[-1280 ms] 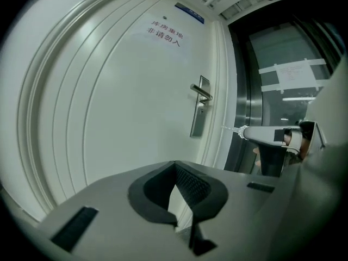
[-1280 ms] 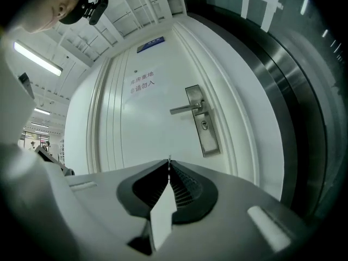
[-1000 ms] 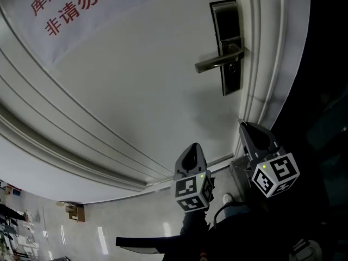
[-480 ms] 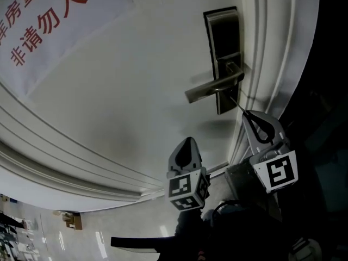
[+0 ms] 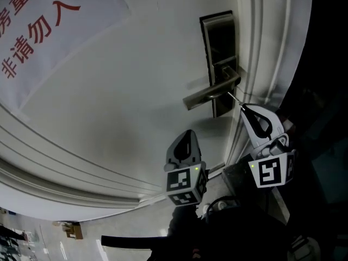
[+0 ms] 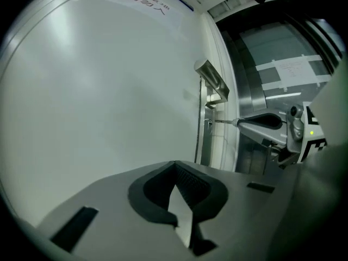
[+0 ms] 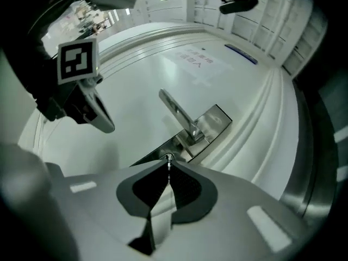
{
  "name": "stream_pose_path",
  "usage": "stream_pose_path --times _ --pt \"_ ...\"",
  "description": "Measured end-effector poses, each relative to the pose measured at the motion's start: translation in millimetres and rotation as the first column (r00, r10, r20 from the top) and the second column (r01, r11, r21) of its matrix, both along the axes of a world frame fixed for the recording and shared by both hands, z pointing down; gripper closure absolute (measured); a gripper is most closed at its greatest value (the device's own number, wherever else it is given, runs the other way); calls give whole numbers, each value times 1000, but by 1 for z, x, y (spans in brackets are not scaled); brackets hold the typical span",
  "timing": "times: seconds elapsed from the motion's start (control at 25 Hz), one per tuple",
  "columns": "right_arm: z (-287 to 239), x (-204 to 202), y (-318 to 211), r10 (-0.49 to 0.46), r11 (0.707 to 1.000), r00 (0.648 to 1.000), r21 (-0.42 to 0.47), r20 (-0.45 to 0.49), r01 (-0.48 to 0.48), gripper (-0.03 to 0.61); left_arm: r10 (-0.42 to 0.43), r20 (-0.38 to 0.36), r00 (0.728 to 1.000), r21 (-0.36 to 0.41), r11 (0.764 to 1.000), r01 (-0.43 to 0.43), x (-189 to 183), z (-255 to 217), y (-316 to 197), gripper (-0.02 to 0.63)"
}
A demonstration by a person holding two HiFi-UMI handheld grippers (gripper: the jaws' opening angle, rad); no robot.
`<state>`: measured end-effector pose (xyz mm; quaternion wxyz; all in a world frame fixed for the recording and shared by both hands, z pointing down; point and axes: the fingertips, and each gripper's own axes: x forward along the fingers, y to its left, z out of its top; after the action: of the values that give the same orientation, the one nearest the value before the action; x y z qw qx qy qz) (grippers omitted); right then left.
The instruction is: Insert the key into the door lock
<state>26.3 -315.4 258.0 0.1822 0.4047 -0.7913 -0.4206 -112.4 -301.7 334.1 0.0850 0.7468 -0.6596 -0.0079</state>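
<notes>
White paper notice [image 5: 43,37] with red printed characters, fixed at the upper left of the door [image 5: 136,69]; raised curved mouldings [image 5: 65,162] run beneath it. The floor [image 5: 32,238], lower left, carries a small brown box [image 5: 73,230]. Left gripper view: a glossy grey panel [image 6: 255,75] beyond the door's edge bears a taped white sheet [image 6: 291,68].

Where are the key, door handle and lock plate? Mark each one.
key [image 5: 235,99], head view, mid-blade.
door handle [image 5: 209,91], head view, lever's middle.
lock plate [image 5: 219,37], head view, upper dark face.
</notes>
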Motion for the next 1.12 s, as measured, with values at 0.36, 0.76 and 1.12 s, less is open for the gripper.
stream_pose_path --times 0.36,0.76,1.12 --pt "7 -10 -6 114 981 952 185 -284 -62 566 54 42 998 47 997 -56 6 -15 -12 612" --pt "9 -16 -14 176 965 910 246 -375 -85 566 72 57 996 67 995 -75 11 -20 -16 613" --pt "9 -18 -15 234 953 875 277 -423 -121 566 81 42 996 53 995 -83 12 -13 -13 613"
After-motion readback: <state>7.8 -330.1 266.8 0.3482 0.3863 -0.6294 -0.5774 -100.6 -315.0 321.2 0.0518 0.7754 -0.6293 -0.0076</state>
